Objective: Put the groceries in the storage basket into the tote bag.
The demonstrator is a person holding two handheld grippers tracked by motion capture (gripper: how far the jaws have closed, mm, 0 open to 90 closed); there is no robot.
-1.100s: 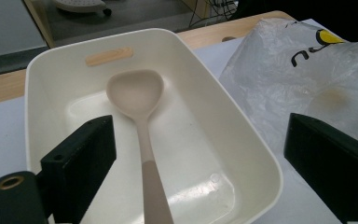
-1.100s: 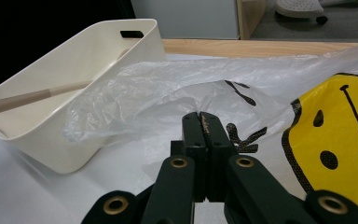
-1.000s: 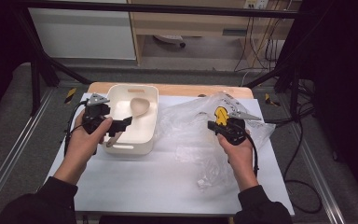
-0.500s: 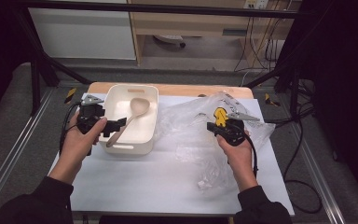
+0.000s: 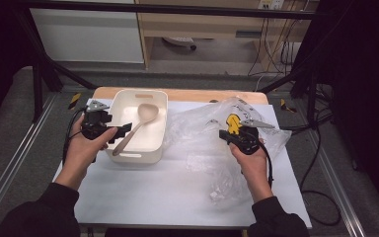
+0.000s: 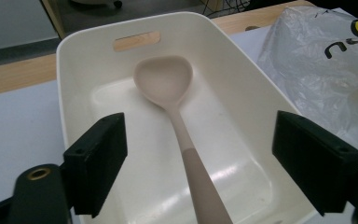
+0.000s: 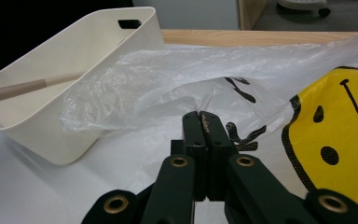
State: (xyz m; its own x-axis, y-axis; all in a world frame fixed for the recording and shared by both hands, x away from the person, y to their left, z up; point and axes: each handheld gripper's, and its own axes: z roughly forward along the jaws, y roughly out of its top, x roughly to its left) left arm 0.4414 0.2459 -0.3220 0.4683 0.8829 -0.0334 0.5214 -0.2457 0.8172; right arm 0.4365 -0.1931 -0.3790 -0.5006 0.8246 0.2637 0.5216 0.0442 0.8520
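Observation:
A beige spoon lies in a cream plastic basin, bowl at the far end and handle resting on the near rim. My left gripper hovers at the basin's near left corner. In the left gripper view its jaws straddle the spoon handle without touching it; they have just been closing a little and stand open. My right gripper rests on a clear plastic bag with a yellow smiley. In the right gripper view its jaws are pressed together against the bag; whether they pinch film I cannot tell.
A white sheet covers the table, with wood showing at the far edge. The bag spreads over the right half and touches the basin's right wall. Black frame bars and cables surround the table.
The left gripper has drawn slightly back toward the basin's near left corner and its jaws look a little narrower. The right hand and the bag have not moved.

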